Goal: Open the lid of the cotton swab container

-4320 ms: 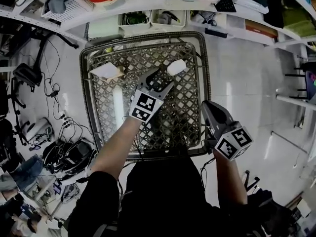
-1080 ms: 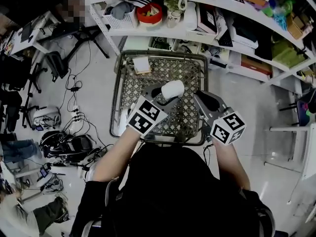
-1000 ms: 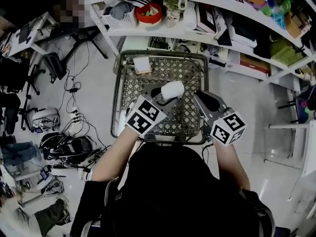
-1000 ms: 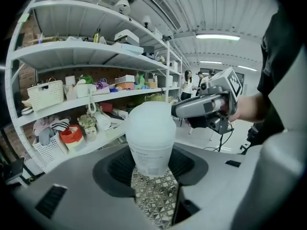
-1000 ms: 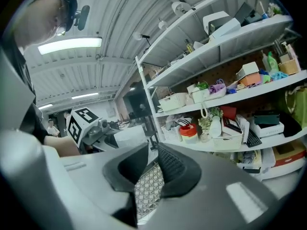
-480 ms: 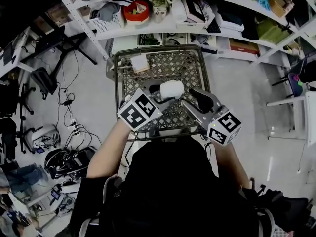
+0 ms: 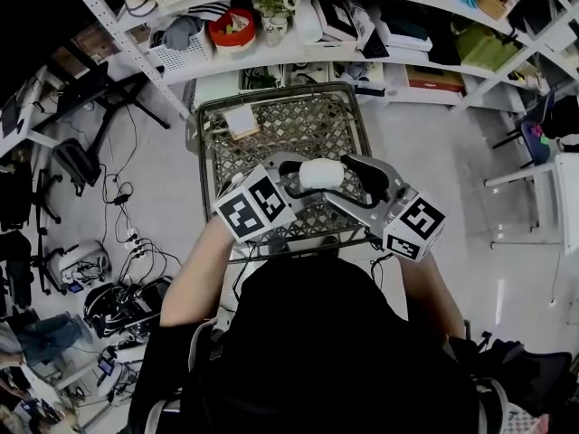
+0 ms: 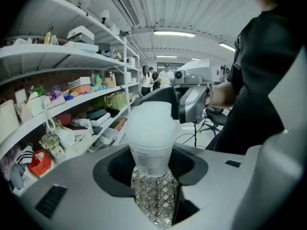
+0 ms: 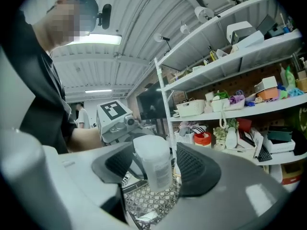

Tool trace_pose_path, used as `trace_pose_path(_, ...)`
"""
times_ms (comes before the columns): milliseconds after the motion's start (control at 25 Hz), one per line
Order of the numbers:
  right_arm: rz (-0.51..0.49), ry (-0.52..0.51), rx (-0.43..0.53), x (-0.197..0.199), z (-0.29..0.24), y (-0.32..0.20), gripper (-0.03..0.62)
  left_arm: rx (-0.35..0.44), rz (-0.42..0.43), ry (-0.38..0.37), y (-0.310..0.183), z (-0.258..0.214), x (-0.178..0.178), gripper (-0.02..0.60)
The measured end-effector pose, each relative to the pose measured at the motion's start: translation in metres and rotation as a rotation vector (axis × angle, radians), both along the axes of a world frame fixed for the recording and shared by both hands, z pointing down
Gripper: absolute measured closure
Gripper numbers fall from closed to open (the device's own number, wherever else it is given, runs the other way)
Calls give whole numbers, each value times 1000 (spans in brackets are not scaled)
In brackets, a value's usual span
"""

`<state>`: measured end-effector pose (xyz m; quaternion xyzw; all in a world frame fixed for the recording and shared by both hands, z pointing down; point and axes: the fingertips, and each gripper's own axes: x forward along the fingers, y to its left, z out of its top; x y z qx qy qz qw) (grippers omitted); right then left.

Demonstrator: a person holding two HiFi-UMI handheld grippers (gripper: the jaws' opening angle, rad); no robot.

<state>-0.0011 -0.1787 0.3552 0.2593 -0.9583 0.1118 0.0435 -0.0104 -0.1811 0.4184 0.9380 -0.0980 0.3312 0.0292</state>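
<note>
Shelves [image 7: 298, 52] crowded with goods stand beyond a wire cart [image 7: 271, 93]. Over the cart's near end, the cotton swab container [image 7: 320, 174] is clamped by its lower body in the left tongs [image 8: 152, 176]. Its lid [image 8: 149, 123] looks still on. The right tongs [image 9: 154, 171] have just been opening and stand wide, the container between them untouched. Next, I judge, they must grip the lid and work it off. Both forearms reach forward, and the two tongs converge from left and right.

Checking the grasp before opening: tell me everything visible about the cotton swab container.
The cotton swab container is a frosted plastic tub with a printed label and rounded lid, apparently still on. The left gripper clamps its lower body above the mesh cart; the right gripper's jaws have just been opening and flank its lid without touching.
</note>
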Motion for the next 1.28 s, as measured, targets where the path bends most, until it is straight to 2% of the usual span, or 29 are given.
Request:
trace_pose_path(400, -170, 87, 97, -7, 1, 11, 327, -15, 194, -38, 21, 1, 27, 382)
trace_pose_path(480, -184, 93, 99, -6, 2, 11, 353, -17, 197, -51, 20, 2, 28, 382)
trace_pose_path(1040, -213, 152, 112, 4, 10, 8, 361, -100, 189, -79, 17, 10, 41, 385)
trace_pose_path(1160, -187, 173, 144, 4, 7, 5, 362, -154, 165, -71, 16, 15, 41, 385)
trace_pose_path(1280, -184, 187, 158, 3, 4, 6, 362, -209, 147, -27, 17, 15, 42, 385)
